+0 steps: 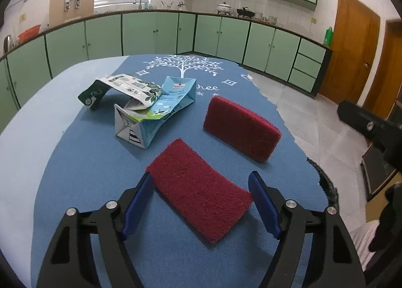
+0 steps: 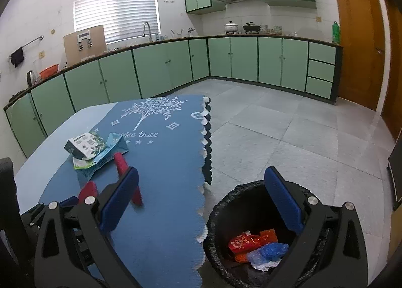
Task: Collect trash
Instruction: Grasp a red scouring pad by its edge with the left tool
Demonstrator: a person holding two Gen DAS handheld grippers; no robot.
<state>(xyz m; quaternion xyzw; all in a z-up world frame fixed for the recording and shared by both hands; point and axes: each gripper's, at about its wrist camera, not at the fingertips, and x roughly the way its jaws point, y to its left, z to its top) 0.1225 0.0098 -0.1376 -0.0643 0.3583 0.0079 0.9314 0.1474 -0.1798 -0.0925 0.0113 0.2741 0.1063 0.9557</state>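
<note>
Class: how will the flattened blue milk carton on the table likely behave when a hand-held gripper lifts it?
The blue milk carton looks crushed and open, so probably empty and light. Its creased card may flex or fold under pinch. The green-and-white carton resting on it would likely slide off.

We read "ffee tree" in white script under the tree print on the blue table mat (image 2: 160, 162); its first letters sit behind the blue carton (image 2: 110, 152). The carton's print and that on the dark green flattened packet (image 1: 125, 88) are too small to read.
</note>
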